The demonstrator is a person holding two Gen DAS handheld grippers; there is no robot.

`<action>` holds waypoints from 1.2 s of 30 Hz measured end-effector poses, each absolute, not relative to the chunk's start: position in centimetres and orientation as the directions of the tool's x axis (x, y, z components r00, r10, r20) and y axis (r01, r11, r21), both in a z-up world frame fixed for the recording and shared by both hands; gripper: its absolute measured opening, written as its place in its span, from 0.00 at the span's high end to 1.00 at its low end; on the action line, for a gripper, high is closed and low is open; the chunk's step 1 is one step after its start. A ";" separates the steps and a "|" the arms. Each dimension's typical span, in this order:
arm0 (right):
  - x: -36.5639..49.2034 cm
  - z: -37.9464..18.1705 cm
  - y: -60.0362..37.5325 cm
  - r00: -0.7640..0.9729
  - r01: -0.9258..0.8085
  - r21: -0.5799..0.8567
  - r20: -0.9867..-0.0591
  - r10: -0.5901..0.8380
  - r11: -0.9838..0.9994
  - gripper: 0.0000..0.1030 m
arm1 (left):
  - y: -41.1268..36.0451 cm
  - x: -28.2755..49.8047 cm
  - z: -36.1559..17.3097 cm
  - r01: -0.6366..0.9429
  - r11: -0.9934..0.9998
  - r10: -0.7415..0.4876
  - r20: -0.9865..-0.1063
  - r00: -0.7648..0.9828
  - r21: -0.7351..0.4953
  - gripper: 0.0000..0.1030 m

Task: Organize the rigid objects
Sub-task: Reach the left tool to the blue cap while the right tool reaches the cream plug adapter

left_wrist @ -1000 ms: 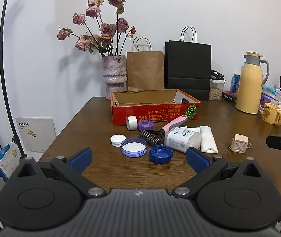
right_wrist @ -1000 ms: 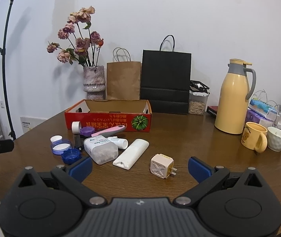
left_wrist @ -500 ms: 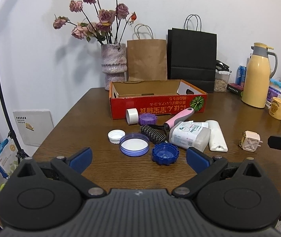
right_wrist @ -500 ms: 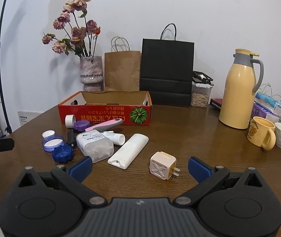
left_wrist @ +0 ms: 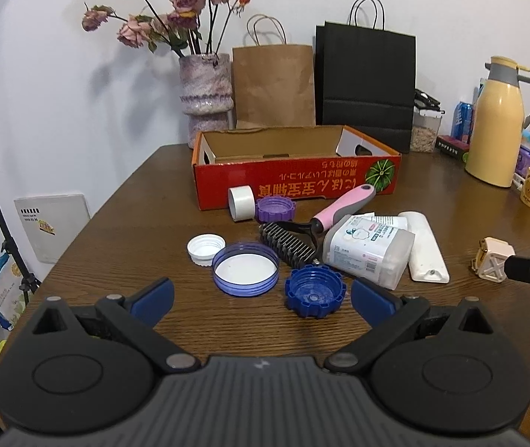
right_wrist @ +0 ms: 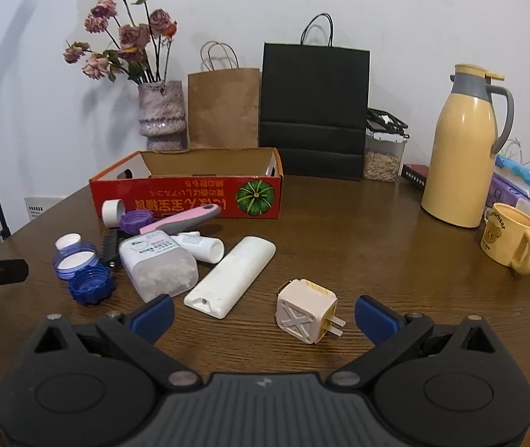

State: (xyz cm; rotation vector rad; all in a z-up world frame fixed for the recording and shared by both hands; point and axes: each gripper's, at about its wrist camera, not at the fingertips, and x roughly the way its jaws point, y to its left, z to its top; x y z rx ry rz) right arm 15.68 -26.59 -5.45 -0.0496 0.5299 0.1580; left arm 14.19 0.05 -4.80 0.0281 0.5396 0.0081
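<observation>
Left wrist view: the left hand-held gripper [left_wrist: 261,296] hovers low over the counter [left_wrist: 145,201], fingers spread wide and empty, the dark blue cap [left_wrist: 315,290] just ahead between them. The red cardboard box [left_wrist: 294,182] stands farther back, its visible interior bare. Bare wood lies near left.

Right wrist view: the right hand-held gripper [right_wrist: 263,314] is likewise spread apart, holding nothing, with the plug adapter [right_wrist: 305,311] between its fingers and the white remote [right_wrist: 231,275] just left. Open counter stretches to the right, toward the yellow mug [right_wrist: 508,238].
</observation>
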 end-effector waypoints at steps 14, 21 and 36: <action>19.8 -7.6 -27.7 0.822 -0.139 -0.009 -0.559 0.111 0.990 0.00 | -1.3 17.9 -6.9 0.021 0.999 0.002 -0.576 0.817 0.034 0.00; 21.4 -8.6 -28.5 0.815 -0.121 -0.020 -0.572 0.087 0.992 0.00 | -2.1 19.2 -7.6 0.030 0.999 0.001 -0.596 0.803 0.043 0.00; 23.3 -10.1 -29.3 0.800 -0.111 -0.017 -0.595 0.079 0.994 0.01 | -3.1 21.9 -9.6 0.024 0.998 0.021 -0.642 0.767 0.061 0.00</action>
